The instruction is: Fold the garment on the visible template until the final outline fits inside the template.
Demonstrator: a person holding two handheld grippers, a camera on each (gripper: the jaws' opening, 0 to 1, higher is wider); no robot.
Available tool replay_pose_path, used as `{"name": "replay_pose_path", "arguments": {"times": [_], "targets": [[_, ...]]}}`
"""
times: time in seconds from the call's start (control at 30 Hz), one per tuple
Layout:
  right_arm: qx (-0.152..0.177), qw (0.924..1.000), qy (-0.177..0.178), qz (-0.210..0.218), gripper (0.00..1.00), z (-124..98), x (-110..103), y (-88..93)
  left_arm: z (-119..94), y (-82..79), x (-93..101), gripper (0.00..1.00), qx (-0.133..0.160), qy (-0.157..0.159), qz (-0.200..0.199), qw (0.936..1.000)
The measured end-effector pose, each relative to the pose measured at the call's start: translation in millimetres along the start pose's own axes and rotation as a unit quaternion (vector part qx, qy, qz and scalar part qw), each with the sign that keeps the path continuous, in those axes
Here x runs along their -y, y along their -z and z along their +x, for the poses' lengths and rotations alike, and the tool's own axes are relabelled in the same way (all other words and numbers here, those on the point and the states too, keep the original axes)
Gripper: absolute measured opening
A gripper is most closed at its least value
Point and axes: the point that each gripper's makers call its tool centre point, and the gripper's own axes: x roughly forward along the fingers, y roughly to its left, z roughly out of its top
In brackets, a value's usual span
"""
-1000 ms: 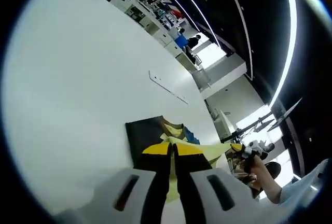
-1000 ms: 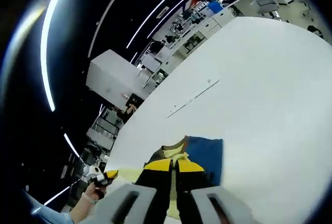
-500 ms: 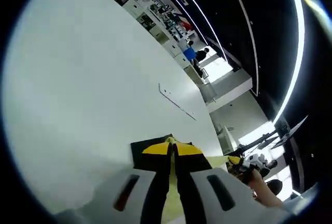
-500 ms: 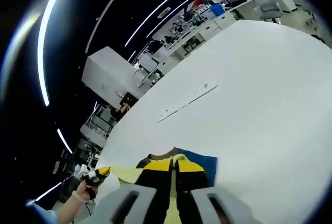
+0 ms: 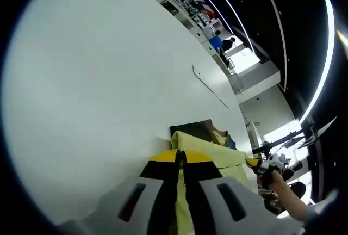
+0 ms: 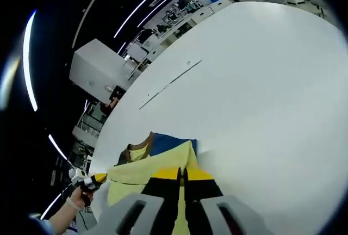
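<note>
A yellow garment (image 5: 209,150) is pinched between the clenched jaws of both the left hand-held gripper (image 5: 181,161) and the right hand-held gripper (image 6: 182,174) above the white table (image 5: 98,82).

Your yellow garment (image 6: 147,172) with its brown collar lies spread over the template (image 6: 168,142), a dark rectangle showing blue at the far edge. Its near edge is lifted, folded toward the collar.

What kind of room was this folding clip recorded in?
Probably a large lab or open office: a wide white table carries the yellow garment, cabinets and shelving line the far wall, and long strip lights cross a dark ceiling.
</note>
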Motion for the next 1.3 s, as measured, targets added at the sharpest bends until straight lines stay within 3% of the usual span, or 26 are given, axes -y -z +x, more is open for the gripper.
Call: {"name": "replay_pose_path", "arguments": {"times": [0.17, 0.33, 0.4, 0.5, 0.63, 0.7, 0.77, 0.87, 0.93, 1.0, 1.1, 1.17, 1.2, 1.23, 1.27, 1.3], "targets": [[-0.004, 1.0, 0.006, -0.006, 0.0, 3, 1, 1.9, 5, 3.7, -6.1, 0.0, -0.008, -0.011, 0.01, 0.9998], [-0.006, 0.9999, 0.01, -0.01, 0.0, 3, 3, 2.6, 7, 2.7, -8.4, 0.0, -0.015, -0.022, 0.041, 0.9988], [-0.005, 0.9995, 0.004, -0.03, 0.0, 2, 0, 1.9, 6, 1.5, -5.6, 0.0, -0.013, -0.017, 0.063, 0.9977], [0.004, 0.9967, -0.015, -0.079, 0.0, -2, -10, -2.8, 3, -5.8, 0.4, 0.0, 0.004, -0.002, 0.116, 0.9932], [0.006, 0.9888, -0.008, -0.149, 0.22, -11, -15, -8.8, -4, -9.0, 6.7, 0.02, 0.009, 0.004, 0.173, 0.9848], [-0.003, 0.9819, 0.001, -0.189, 0.23, -15, -14, -9.2, -6, -12.8, 8.4, 0.08, 0.016, 0.002, 0.206, 0.9784], [-0.01, 0.9747, 0.012, -0.223, 0.27, -18, -11, -10.3, -8, -14.6, 10.8, 0.22, 0.015, -0.001, 0.246, 0.9692], [-0.021, 0.959, 0.012, -0.282, 0.34, -20, -13, -10.4, -10, -17.5, 13.1, 0.34, 0.003, -0.019, 0.349, 0.937], [-0.033, 0.9416, 0.024, -0.334, 0.37, -22, -11, -10.1, -12, -17.8, 19.9, 0.31, -0.003, -0.014, 0.385, 0.9226], [-0.051, 0.924, 0.037, -0.377, 0.38, -24, -10, -8.4, -13, -19.7, 22.9, 0.31, -0.01, -0.018, 0.432, 0.9018], [-0.057, 0.8958, 0.04, -0.439, 0.4, -23, -12, -10.5, -12, -13.4, 21.6, 0.41, -0.053, -0.03, 0.516, 0.8543], [-0.066, 0.8697, 0.045, -0.487, 0.38, -22, -13, -10.8, -12, -10.0, 21.7, 0.37, -0.07, -0.033, 0.566, 0.8207], [-0.069, 0.8495, 0.051, -0.521, 0.38, -22, -13, -11.9, -12, -9.3, 21.1, 0.36, -0.074, -0.037, 0.579, 0.8114], [-0.071, 0.8362, 0.052, -0.541, 0.37, -22, -13, -12.0, -12, -9.6, 21.3, 0.36, -0.075, -0.039, 0.595, 0.7994], [-0.075, 0.8154, 0.053, -0.572, 0.37, -22, -13, -11.9, -12, -9.9, 20.2, 0.37, -0.079, -0.044, 0.609, 0.788], [-0.079, 0.8024, 0.055, -0.589, 0.36, -22, -13, -11.1, -12, -10.9, 16.5, 0.38, -0.088, -0.057, 0.635, 0.7657]]}}
